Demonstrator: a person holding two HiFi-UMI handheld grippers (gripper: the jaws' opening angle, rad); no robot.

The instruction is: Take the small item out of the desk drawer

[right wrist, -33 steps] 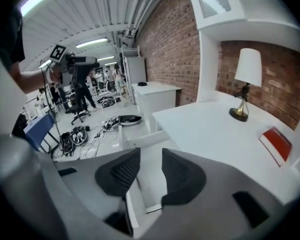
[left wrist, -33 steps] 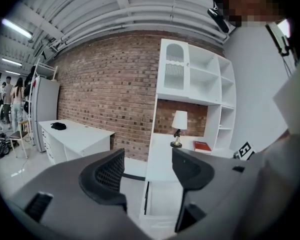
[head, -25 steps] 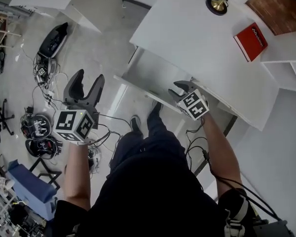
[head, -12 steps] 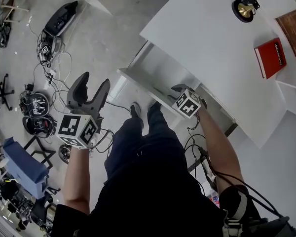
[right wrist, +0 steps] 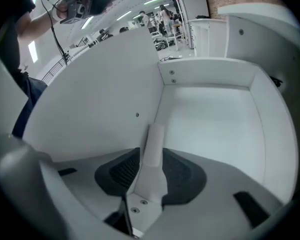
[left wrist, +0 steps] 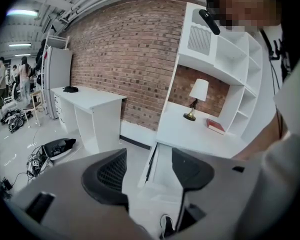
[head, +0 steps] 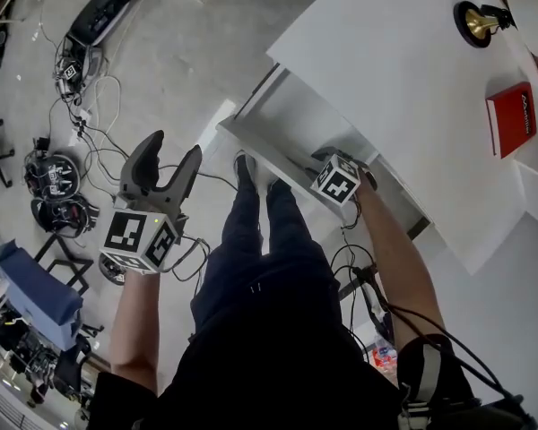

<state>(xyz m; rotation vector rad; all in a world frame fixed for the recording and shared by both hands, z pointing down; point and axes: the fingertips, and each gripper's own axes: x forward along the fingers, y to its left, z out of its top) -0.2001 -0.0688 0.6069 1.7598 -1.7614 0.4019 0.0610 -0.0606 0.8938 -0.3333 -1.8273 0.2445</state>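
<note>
Clamping the flat white drawer panel (right wrist: 154, 136), right gripper (right wrist: 152, 161) holds; left gripper (left wrist: 147, 169) jaws apart.

I find nothing legible from here. The red book (head: 511, 119) lies on the desk (head: 386, 70), well beyond my right gripper (head: 327, 159) and off to its right. That gripper is clamped on the rim of the drawer (head: 287, 124). The book's cover carries a short line of white print, too small for me to make out. The marker cube (head: 336, 180) behind that claw, and the one (head: 136, 237) behind the left gripper (head: 170, 150), show only black-and-white square patterns, no letters or numbers.
</note>
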